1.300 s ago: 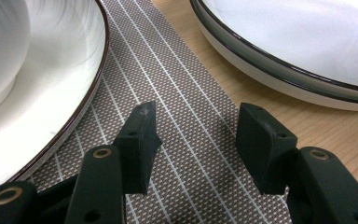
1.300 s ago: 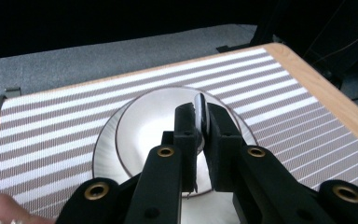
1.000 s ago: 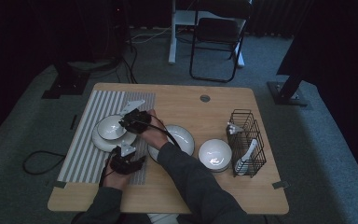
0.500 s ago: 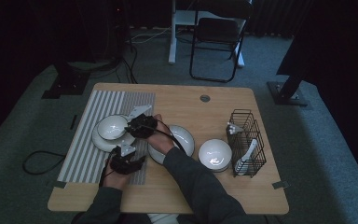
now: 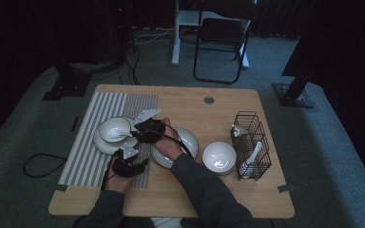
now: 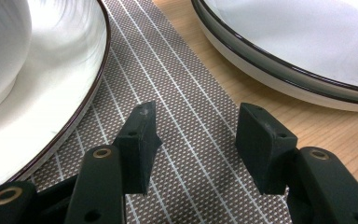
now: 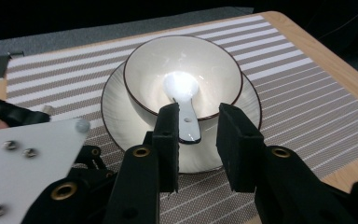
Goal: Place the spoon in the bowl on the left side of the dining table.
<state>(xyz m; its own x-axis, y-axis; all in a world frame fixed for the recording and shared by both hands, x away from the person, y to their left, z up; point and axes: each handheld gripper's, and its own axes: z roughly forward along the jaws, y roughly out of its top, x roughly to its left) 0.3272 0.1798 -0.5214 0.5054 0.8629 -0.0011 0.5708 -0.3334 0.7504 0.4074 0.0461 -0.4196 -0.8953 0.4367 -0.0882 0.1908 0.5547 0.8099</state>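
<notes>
With the spoon [image 7: 182, 100] lying in the bowl [image 7: 182, 79] on its plate [image 7: 121, 119], the right tool [image 7: 196, 133], jaws just opening, lets go; next likely fetching another spoon, while the left tool [image 6: 193, 135] rests released.

— From where does the high view look?

— From above the person's side, forward and down on the whole table [image 5: 218, 102], quite far; behind the table it also takes in the floor and a chair [image 5: 221, 40].

— And the left gripper view?

— It sits very low and close over the striped mat [image 6: 186, 121], looking along its own jaws, with a plate rim at each side.

— The right gripper view?

— A little higher and farther back, it faces the bowl [image 7: 182, 77] on its plate [image 7: 121, 121] across the mat.

— What do they share?

— The mat and this bowl [image 5: 114, 129] with its plate appear also from above; both gripper views see that plate's rim [image 6: 81, 109].
</notes>
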